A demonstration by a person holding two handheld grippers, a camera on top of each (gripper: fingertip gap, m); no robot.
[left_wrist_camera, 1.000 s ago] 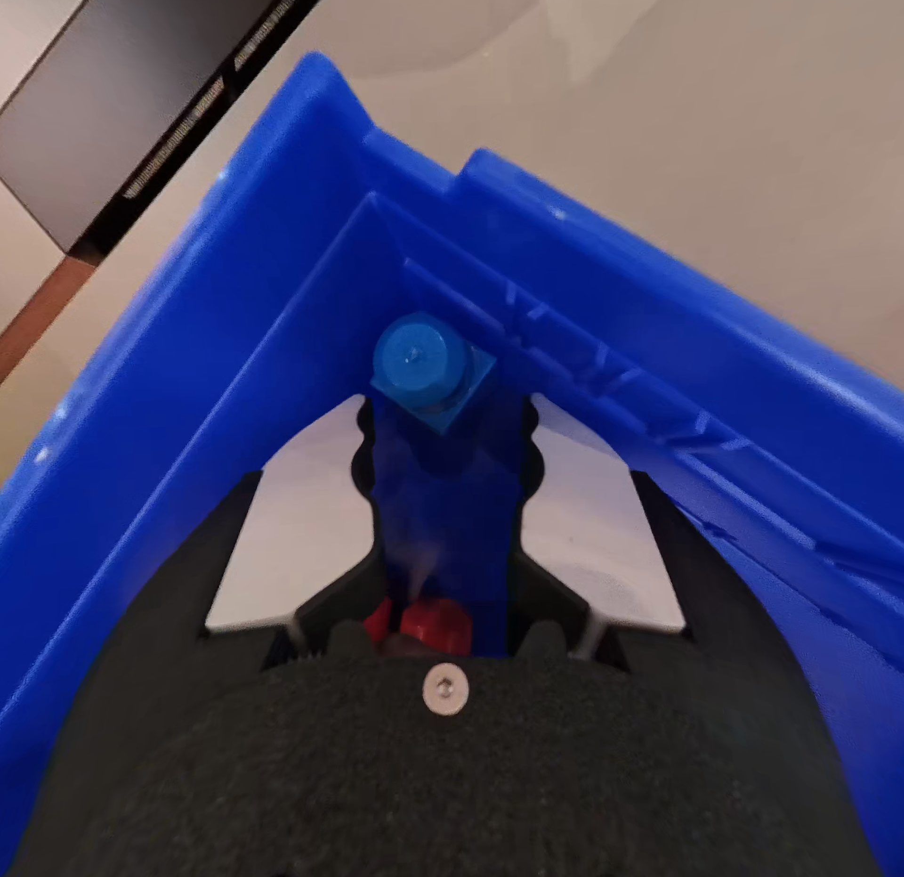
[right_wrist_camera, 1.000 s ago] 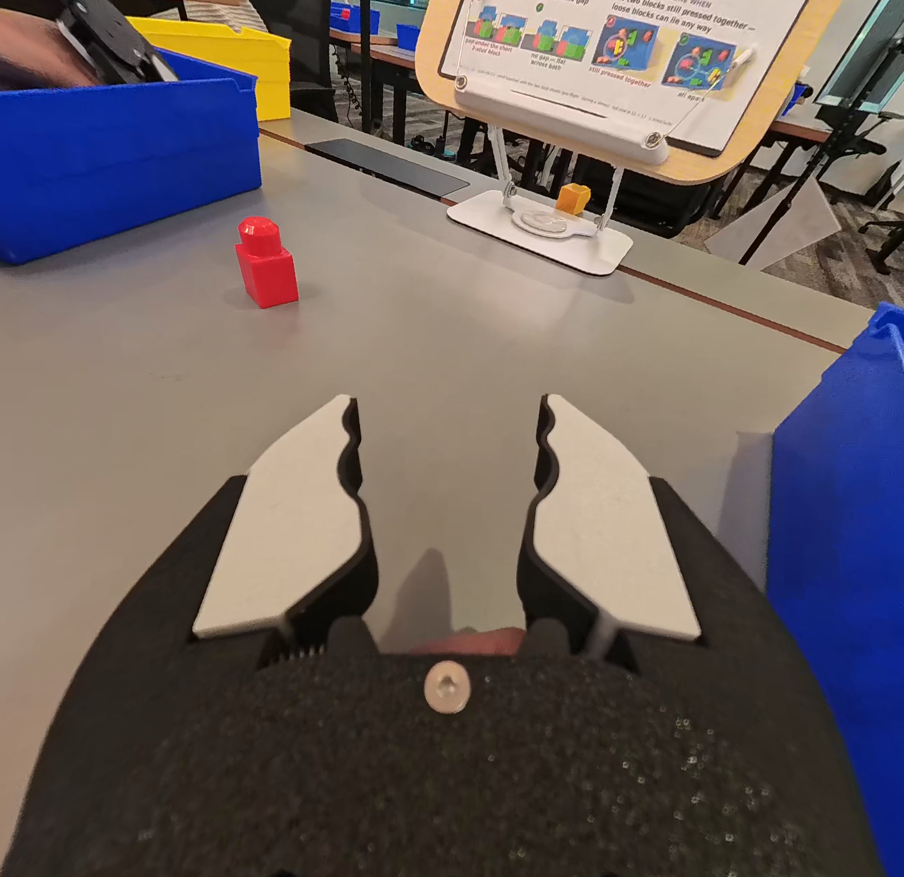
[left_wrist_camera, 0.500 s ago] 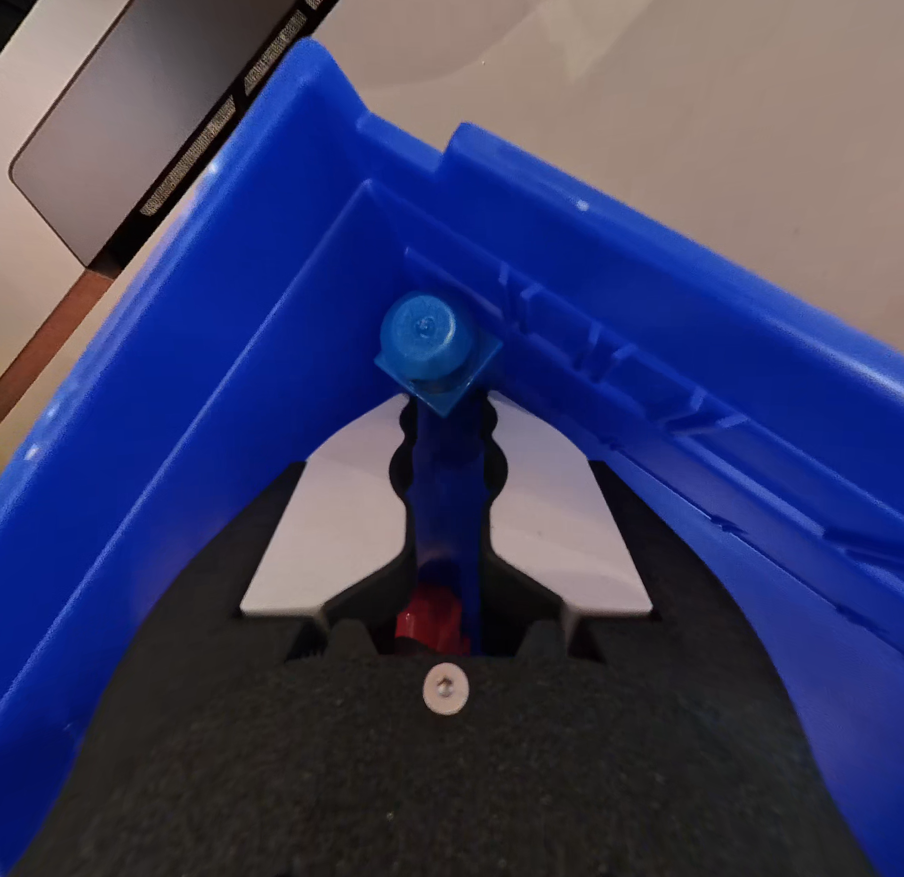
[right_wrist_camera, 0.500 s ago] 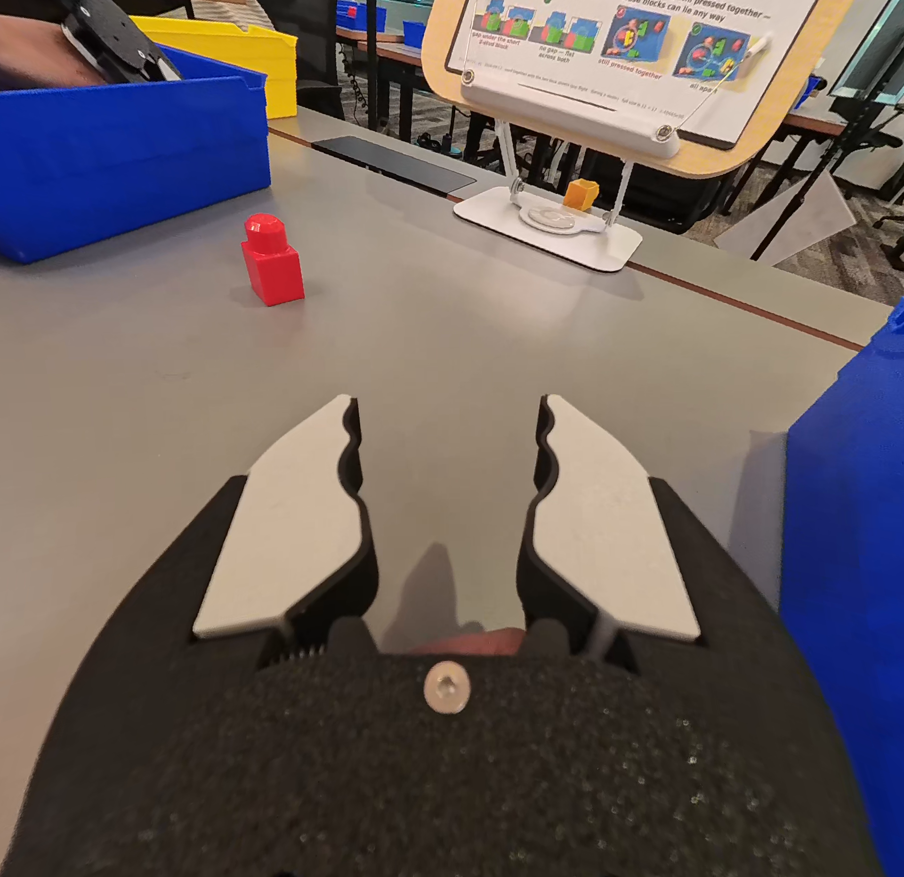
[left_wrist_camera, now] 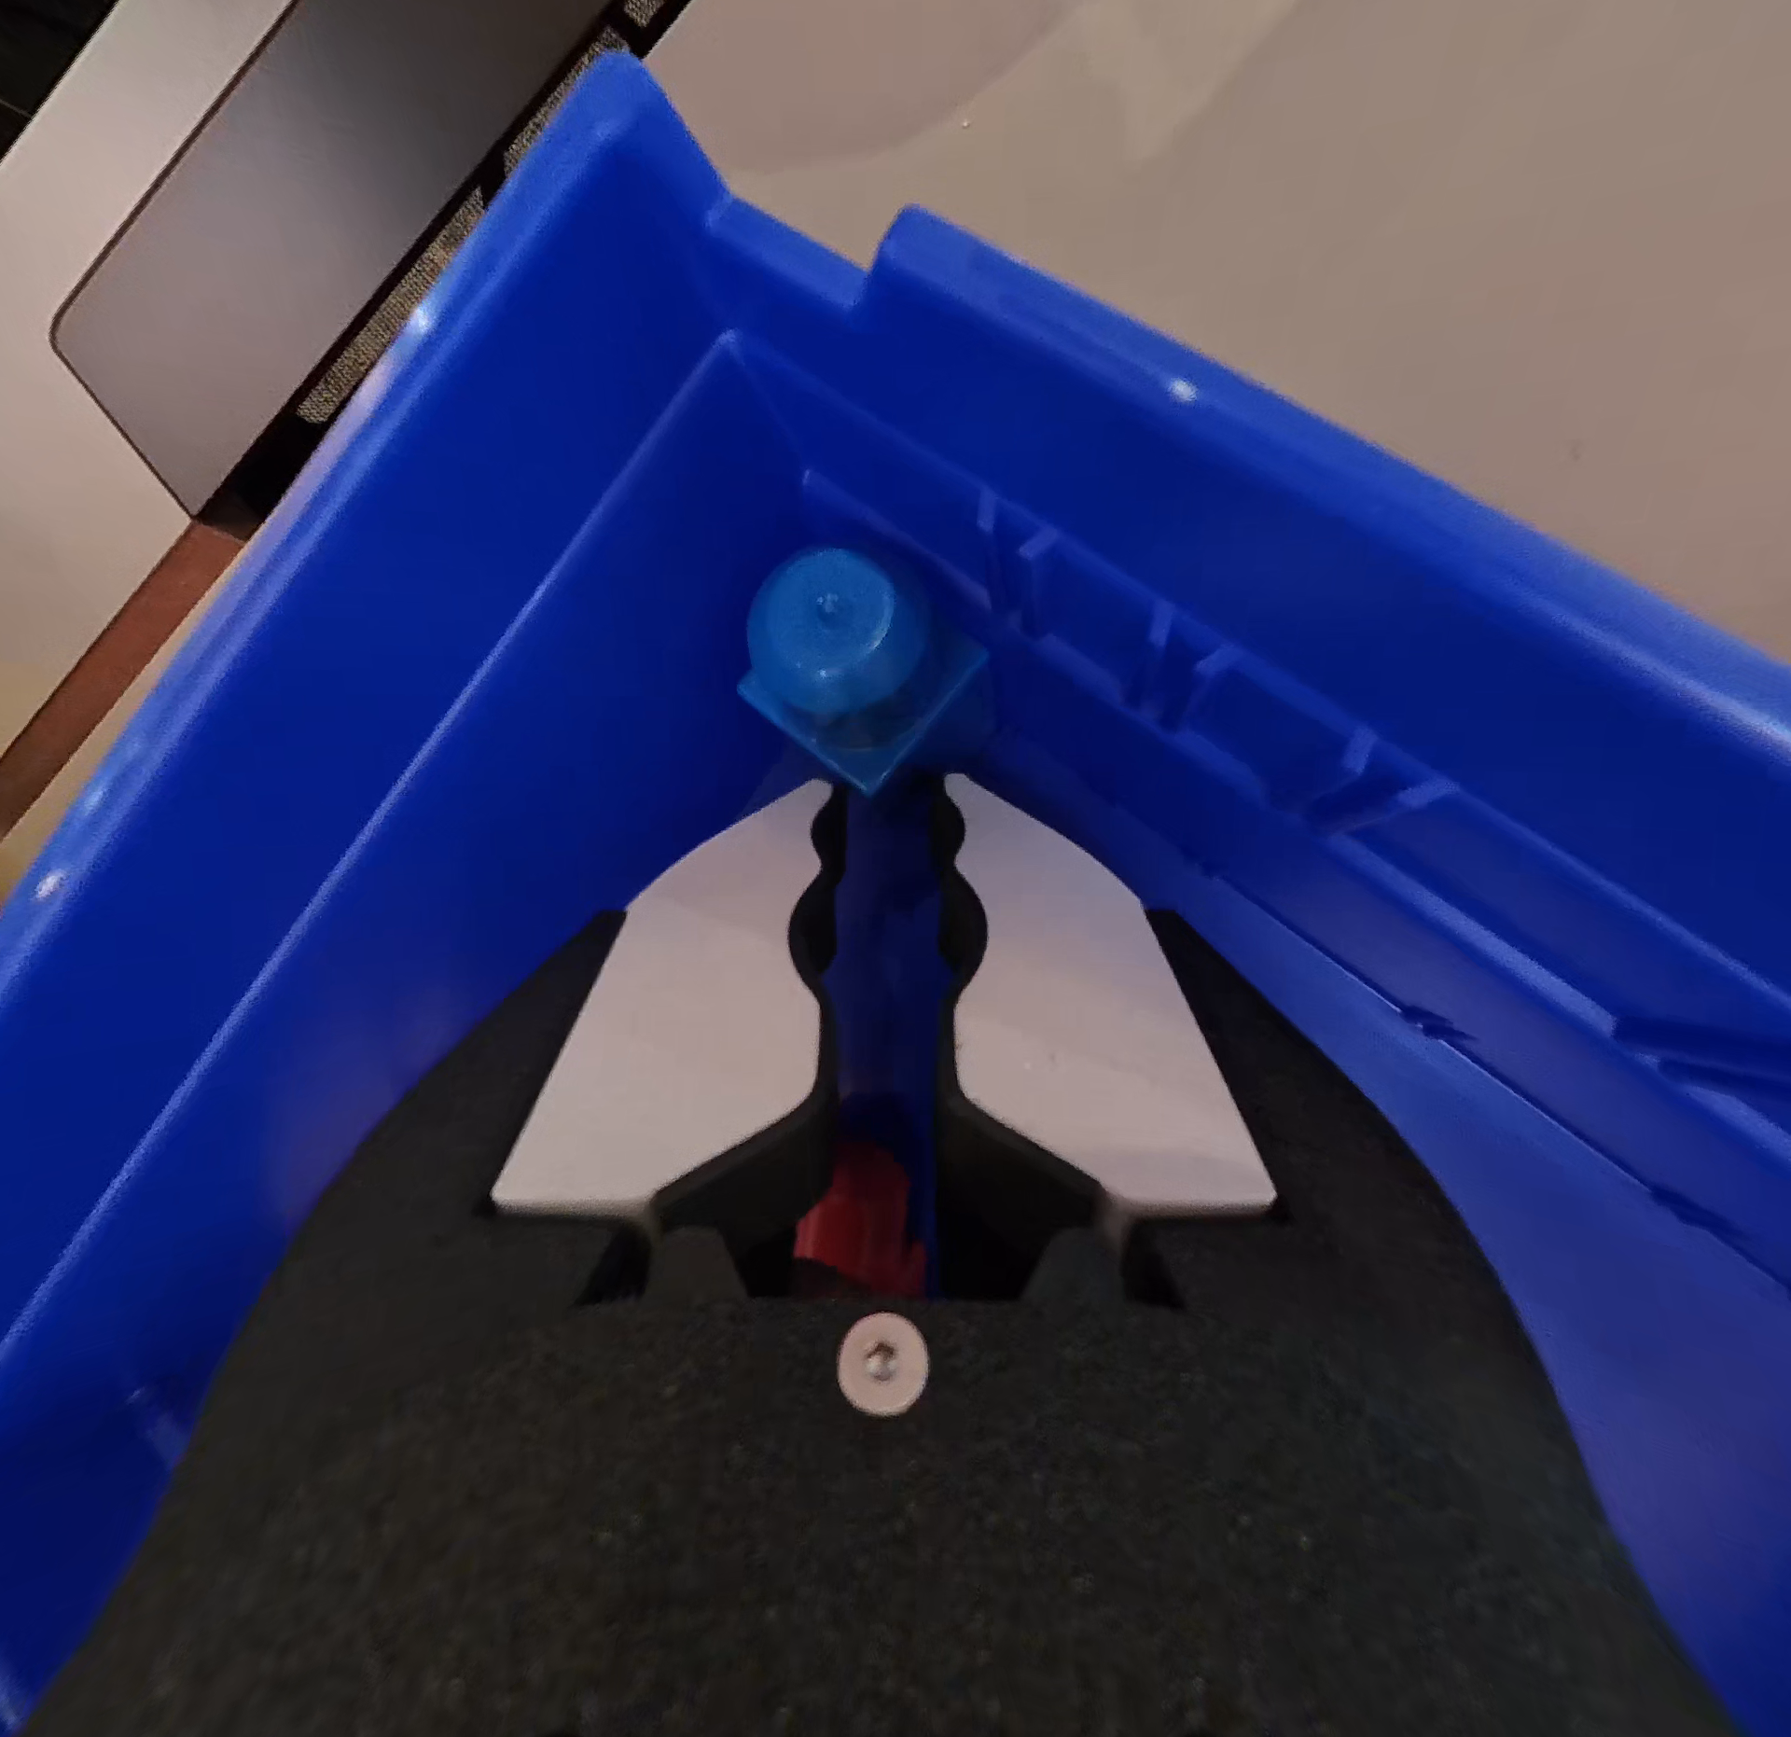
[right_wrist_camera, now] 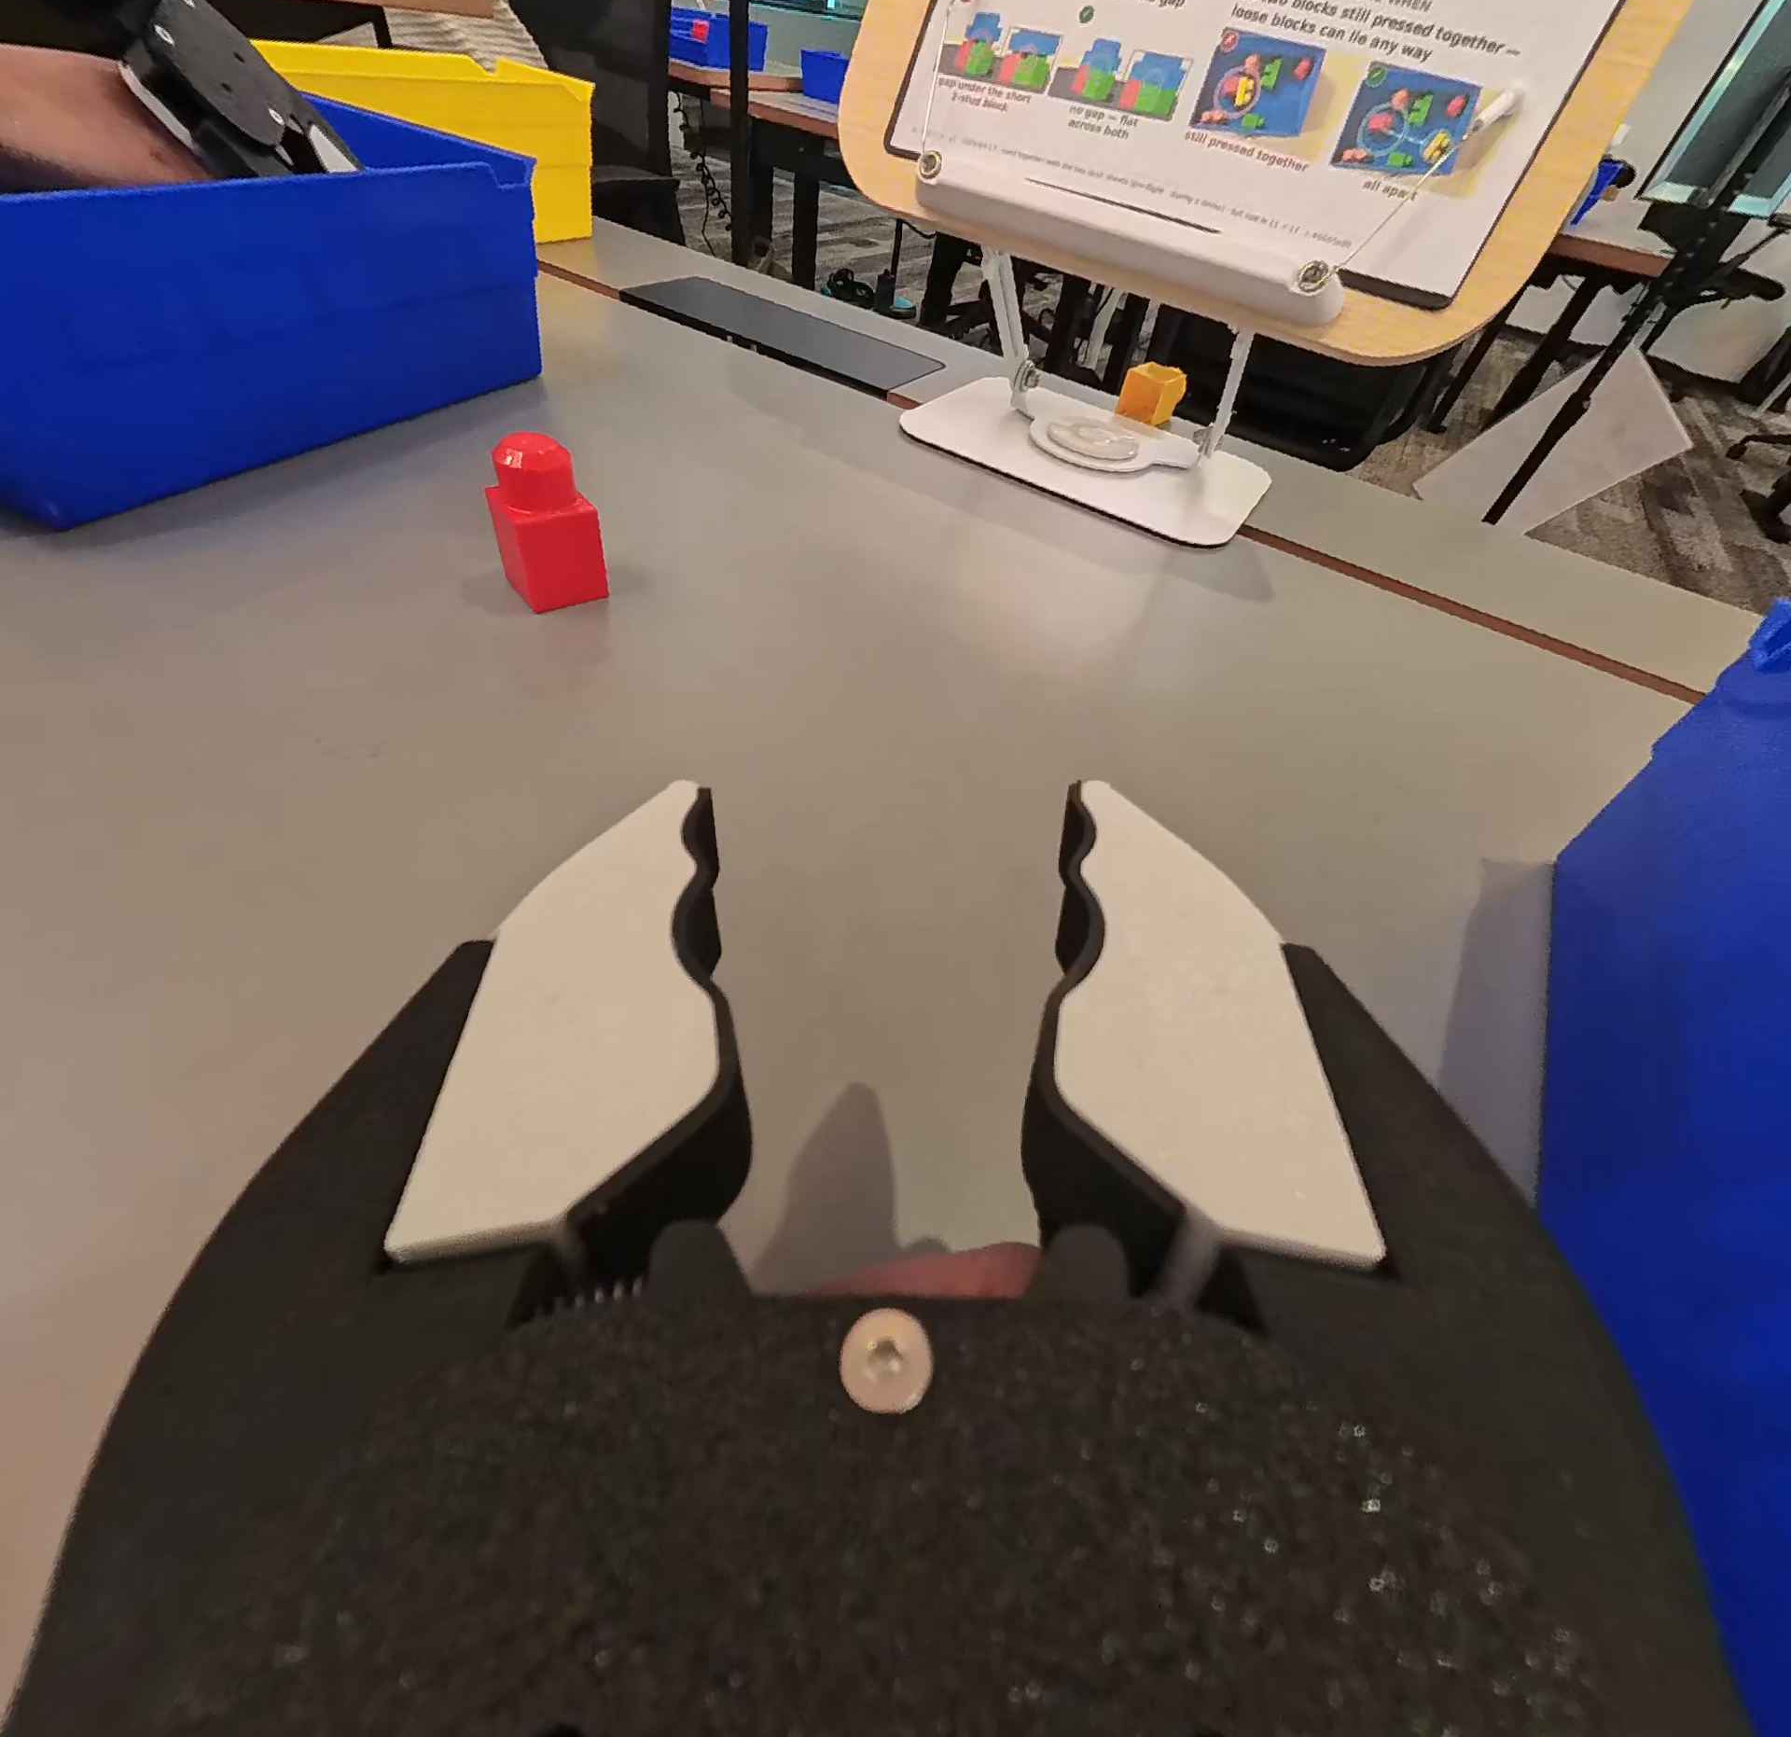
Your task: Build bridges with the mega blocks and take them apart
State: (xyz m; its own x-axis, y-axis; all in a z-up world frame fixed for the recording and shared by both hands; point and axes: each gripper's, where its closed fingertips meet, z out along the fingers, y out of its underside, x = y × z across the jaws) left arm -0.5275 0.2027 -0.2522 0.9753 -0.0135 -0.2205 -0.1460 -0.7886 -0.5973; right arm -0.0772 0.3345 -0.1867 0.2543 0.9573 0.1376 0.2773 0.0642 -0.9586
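One block [left_wrist_camera: 853, 668] sits in the bin's [left_wrist_camera: 388, 682] corner; another [right_wrist_camera: 546, 527] stands on the table [right_wrist_camera: 921, 682].

Left view peers closely down into blue bin [left_wrist_camera: 339, 721]; right overlooks table [right_wrist_camera: 872, 673].

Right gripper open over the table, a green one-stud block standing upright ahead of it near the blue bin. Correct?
Not quite: the block is red, not green, as the right wrist view shows. The right gripper is open, and the block stands upright near the blue bin.

Grey table [right_wrist_camera: 969, 682] in an office with patterned carpet [right_wrist_camera: 1706, 489] and other desks [right_wrist_camera: 766, 101].
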